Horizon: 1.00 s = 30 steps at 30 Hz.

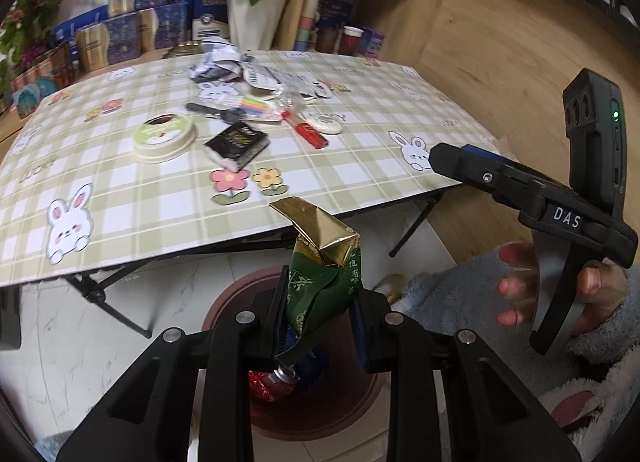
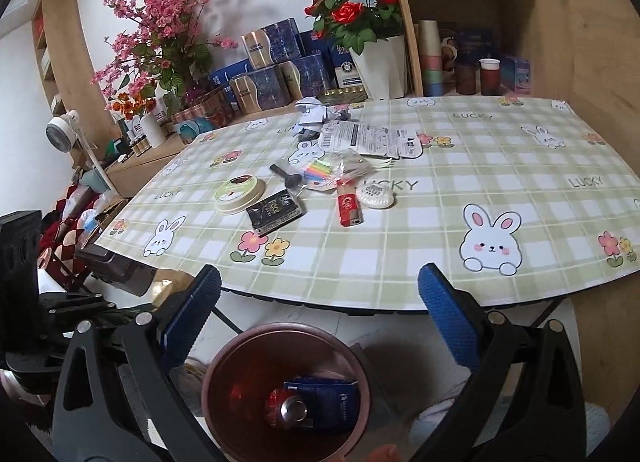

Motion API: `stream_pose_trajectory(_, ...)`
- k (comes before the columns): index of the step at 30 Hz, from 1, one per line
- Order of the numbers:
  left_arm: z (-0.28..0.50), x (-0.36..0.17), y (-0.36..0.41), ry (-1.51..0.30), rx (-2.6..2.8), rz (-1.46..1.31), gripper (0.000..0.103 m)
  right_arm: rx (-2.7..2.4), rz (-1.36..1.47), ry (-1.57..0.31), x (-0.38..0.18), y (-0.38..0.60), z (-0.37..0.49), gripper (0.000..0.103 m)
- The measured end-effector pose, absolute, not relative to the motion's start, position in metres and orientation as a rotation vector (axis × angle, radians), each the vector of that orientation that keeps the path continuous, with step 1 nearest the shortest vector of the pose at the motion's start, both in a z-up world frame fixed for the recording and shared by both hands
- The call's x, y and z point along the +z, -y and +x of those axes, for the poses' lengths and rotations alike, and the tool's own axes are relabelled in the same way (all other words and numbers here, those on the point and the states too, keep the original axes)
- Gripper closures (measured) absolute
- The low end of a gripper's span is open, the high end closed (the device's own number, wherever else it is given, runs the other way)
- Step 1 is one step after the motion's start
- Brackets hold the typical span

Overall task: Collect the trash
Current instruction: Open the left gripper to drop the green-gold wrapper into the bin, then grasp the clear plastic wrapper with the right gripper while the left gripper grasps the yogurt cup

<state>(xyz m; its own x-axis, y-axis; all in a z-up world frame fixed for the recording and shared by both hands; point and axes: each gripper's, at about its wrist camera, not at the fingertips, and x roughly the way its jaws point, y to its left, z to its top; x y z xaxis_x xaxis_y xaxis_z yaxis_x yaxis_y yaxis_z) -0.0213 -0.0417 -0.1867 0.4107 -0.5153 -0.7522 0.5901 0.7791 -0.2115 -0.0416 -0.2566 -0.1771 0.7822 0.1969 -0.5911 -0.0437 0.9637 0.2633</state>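
My left gripper (image 1: 320, 302) is shut on a crumpled green and gold tea packet (image 1: 324, 262), held above the round brown trash bin (image 1: 360, 410) on the floor in front of the table. The bin (image 2: 224, 366) holds a red can (image 2: 290, 408) and a blue carton (image 2: 332, 406). My right gripper (image 2: 318, 294) is open and empty above the bin; it shows from the side in the left wrist view (image 1: 448, 160). Trash lies on the table: a black packet (image 2: 274, 211), a red lighter (image 2: 349, 208), a round lid (image 2: 239, 193), crumpled paper (image 2: 316, 114), flat wrappers (image 2: 372, 138).
The folding table (image 2: 440, 230) has a green plaid cloth with rabbits. Behind it stand boxes, a white pot of red roses (image 2: 380, 62), pink blossoms (image 2: 160, 22) and wooden shelves with cups. The floor is white tile. A white fan (image 2: 60, 132) stands far left.
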Motion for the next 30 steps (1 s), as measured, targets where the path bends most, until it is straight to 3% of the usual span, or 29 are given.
stream_pose_trajectory(2, -0.019, -0.186, 0.048, -0.911, -0.712, 0.098, 0.074, 0.120, 0.252, -0.659, -0.177, 0.261, -0.041, 0.006)
stream_pose_trajectory(4, -0.018, -0.184, 0.053, -0.897, -0.726, 0.106, 0.051, 0.101, 0.262, -0.654, -0.176, 0.267, -0.041, 0.006)
stream_pose_trajectory(6, -0.018, -0.179, 0.054, -0.866, -0.721, 0.109, 0.036, 0.086, 0.271, -0.650, -0.176, 0.272, -0.040, 0.006)
stream_pose_trajectory(10, -0.017, -0.168, 0.046, -0.813, -0.668, 0.111, 0.015, 0.064, 0.282, -0.652, -0.177, 0.275, -0.040, 0.006)
stream_pose_trajectory(12, -0.016, -0.163, 0.040, -0.792, -0.621, 0.113, 0.009, 0.059, 0.284, -0.654, -0.177, 0.276, -0.039, 0.006)
stream_pose_trajectory(30, 0.011, -0.147, -0.023, -0.755, -0.401, 0.004, 0.006, 0.046, 0.269, -0.713, -0.179, 0.270, -0.026, 0.006)
